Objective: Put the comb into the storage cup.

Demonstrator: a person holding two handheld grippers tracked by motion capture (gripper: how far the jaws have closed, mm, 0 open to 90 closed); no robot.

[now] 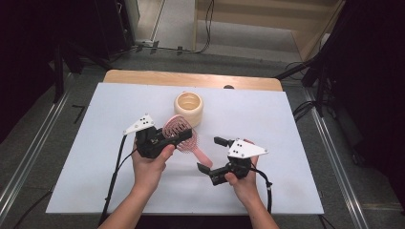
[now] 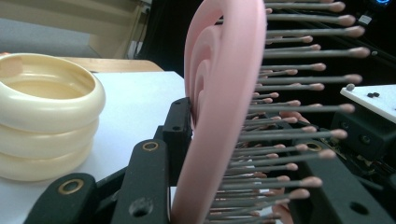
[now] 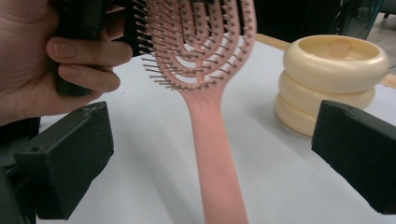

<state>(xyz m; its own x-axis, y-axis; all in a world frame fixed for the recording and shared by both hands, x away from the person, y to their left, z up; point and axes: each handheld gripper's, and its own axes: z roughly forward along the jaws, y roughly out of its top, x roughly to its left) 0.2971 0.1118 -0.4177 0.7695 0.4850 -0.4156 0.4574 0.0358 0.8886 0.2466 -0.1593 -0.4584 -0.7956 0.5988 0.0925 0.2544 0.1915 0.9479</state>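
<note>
A pink hairbrush (image 1: 190, 142) with grey bristles is held just above the white table. My left gripper (image 1: 183, 136) is shut on the brush's head; in the left gripper view the head (image 2: 219, 93) stands on edge between the jaws, bristles pointing right. The handle (image 3: 215, 154) slants toward my right gripper (image 1: 211, 153), which is open, with one jaw on each side of the handle's end and not touching it. In the right gripper view the jaws stand wide apart around the handle.
A cream ribbed round pot (image 1: 188, 109) stands just behind the brush, open at the top (image 3: 327, 79). The white table sheet (image 1: 286, 124) has a wooden edge (image 1: 143, 75) at the back. Floor cables and dark stands surround the table.
</note>
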